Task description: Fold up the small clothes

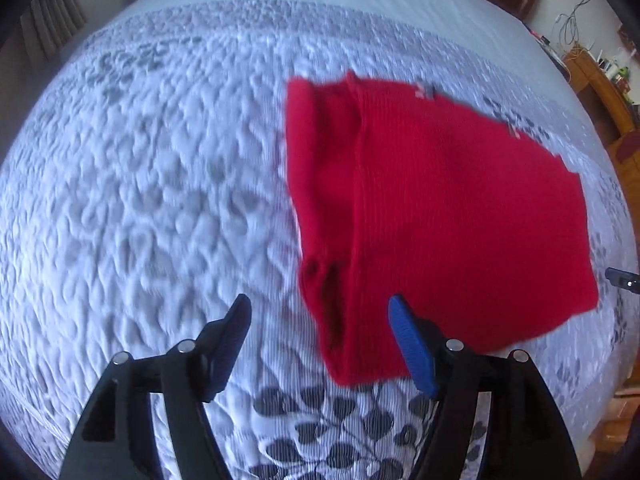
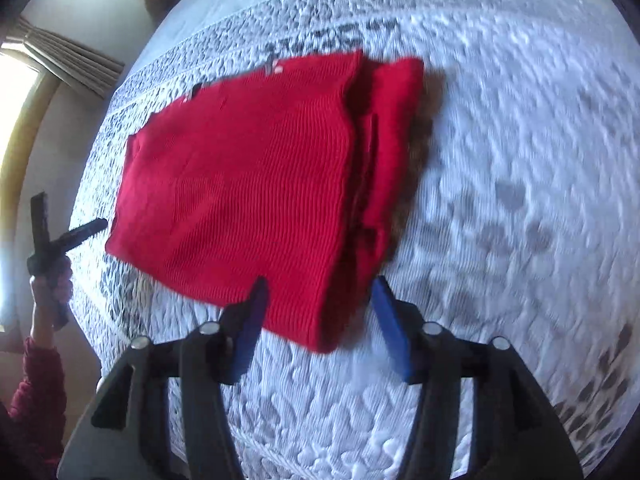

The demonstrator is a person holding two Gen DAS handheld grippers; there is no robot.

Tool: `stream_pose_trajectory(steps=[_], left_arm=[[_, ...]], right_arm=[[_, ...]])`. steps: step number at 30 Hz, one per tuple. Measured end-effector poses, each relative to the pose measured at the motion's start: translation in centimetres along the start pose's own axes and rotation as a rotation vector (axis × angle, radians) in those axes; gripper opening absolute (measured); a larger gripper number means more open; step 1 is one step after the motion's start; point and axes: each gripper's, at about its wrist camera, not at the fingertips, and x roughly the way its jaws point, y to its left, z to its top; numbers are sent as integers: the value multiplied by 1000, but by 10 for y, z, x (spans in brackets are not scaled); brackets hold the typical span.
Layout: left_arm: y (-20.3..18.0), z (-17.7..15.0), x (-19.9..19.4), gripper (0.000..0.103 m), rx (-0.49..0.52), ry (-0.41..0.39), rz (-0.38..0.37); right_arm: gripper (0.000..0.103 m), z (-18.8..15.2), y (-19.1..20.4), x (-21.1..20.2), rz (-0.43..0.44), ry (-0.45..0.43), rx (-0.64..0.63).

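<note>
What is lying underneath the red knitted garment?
The red knitted garment lies on a white textured bedspread with grey leaf print. Whatever sits directly beneath the folded layers is covered and cannot be seen.

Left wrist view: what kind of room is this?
Probably a bedroom. A red knit garment lies on a bed with a quilted white bedspread, curtains hang at a window, and wooden furniture stands alongside.
</note>
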Motion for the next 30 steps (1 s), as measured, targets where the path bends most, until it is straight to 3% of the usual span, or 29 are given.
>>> stream_pose_trajectory(steps=[4, 7, 13, 15, 16, 17, 18, 19, 20, 25, 30], left_arm=[[-2, -10, 14, 71, -31, 29, -25], [-7, -2, 23, 72, -29, 28, -22], [-11, 16, 41, 74, -47, 38, -48], [-18, 16, 43, 58, -30, 23, -52], [-21, 16, 45, 53, -25, 23, -57], [-23, 15, 45, 40, -24, 24, -66], [-25, 15, 46, 28, -27, 27, -81], [-26, 15, 48, 22, -36, 32, -101], [-25, 15, 49, 18, -55, 37, -119], [-19, 9, 42, 13, -143, 32, -143], [-28, -5, 17, 12, -130, 25, -168]], right_arm=[[58, -7, -5, 14, 51, 32, 56], [60, -1, -4, 27, 25, 44, 50], [63, 8, -9, 44, 54, 37, 80], [58, 11, -5, 47, 71, 30, 68], [48, 12, -2, 48, 82, 30, 57], [43, 12, 0, 49, 83, 29, 48], [31, 12, 2, 50, 79, 26, 35], [13, 12, 3, 52, 97, 26, 34], [12, 11, 2, 52, 124, 28, 51], [9, 4, 7, 35, 141, -3, 46], [9, -13, 9, 0, 180, 1, 47]])
